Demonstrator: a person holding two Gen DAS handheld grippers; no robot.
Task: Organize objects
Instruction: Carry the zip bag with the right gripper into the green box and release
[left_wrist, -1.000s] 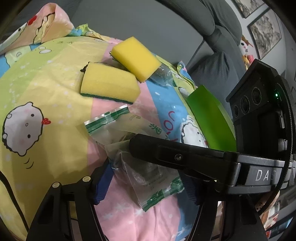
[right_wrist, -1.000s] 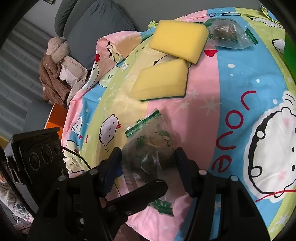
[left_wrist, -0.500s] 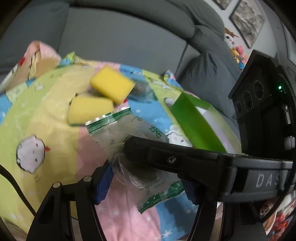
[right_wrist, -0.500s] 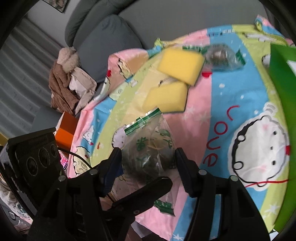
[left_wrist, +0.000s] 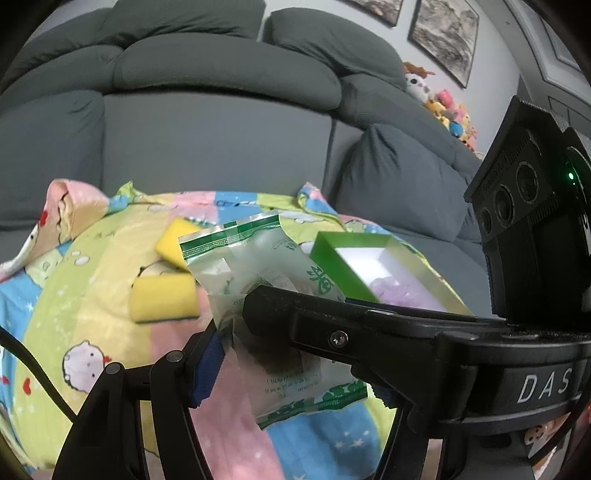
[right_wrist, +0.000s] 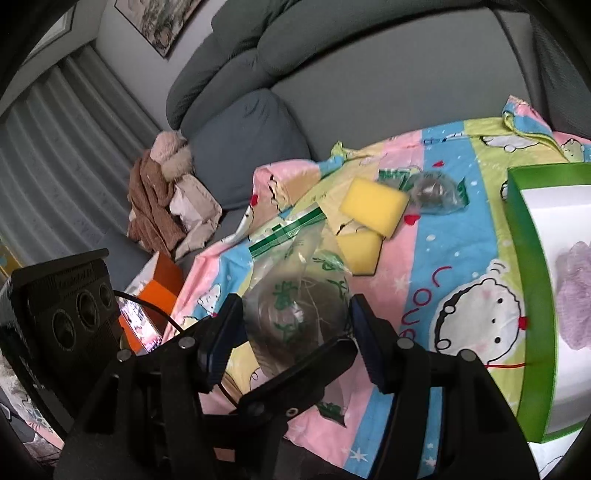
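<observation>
Clear packet (left_wrist: 258, 280) w/ green print is up off the cartoon sheet (left_wrist: 74, 280), pinched jointly: left gripper (left_wrist: 291, 365) and right gripper (right_wrist: 295, 332) each about half open, pads pressed on its sides. Step looks like carry; next move prob. across to green box (right_wrist: 517, 240) and release inside, w/o snagging sponges (right_wrist: 373, 206).

The right claw's arm crosses the left wrist view, hiding the middle of the clear packet (left_wrist: 255, 258) and the near rim of the green box (left_wrist: 328, 269). In the right wrist view the box (right_wrist: 517, 280) runs off the frame's right edge. A purple item (right_wrist: 576, 295) inside it is blurred beyond telling.
</observation>
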